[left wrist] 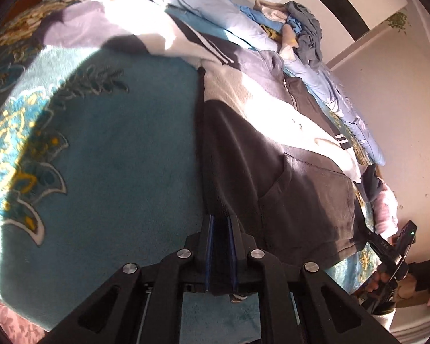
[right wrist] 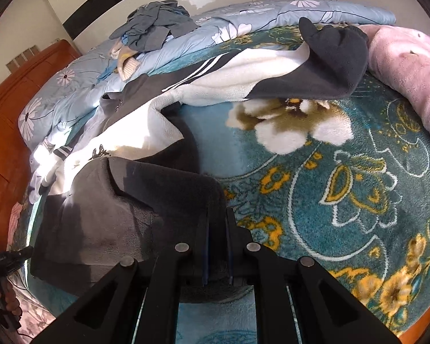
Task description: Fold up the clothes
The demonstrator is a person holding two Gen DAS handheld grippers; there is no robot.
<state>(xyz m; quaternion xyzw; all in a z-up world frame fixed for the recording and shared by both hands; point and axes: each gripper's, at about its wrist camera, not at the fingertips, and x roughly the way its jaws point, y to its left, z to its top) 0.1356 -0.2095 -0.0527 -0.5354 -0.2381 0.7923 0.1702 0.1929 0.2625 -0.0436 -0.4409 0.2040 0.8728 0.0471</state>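
A dark grey and white fleece zip jacket [left wrist: 272,172] lies spread on the bed, with a striped sleeve reaching away. My left gripper [left wrist: 221,220] is shut on one corner of its dark bottom hem, and cloth shows between the blue pads. In the right wrist view the jacket [right wrist: 114,215] is bunched and lifted at the other hem corner, where my right gripper [right wrist: 217,215] is shut on it. The far sleeve [right wrist: 329,57] ends in a dark cuff lying across the blanket.
A teal floral blanket [right wrist: 329,186] covers the bed. A light blue flowered quilt [right wrist: 71,91] carries a pile of grey-blue clothes [right wrist: 154,31]. A pink pillow [right wrist: 410,66] lies at the right and a wooden headboard [right wrist: 8,114] at the left. A hand [left wrist: 381,278] grips the other tool.
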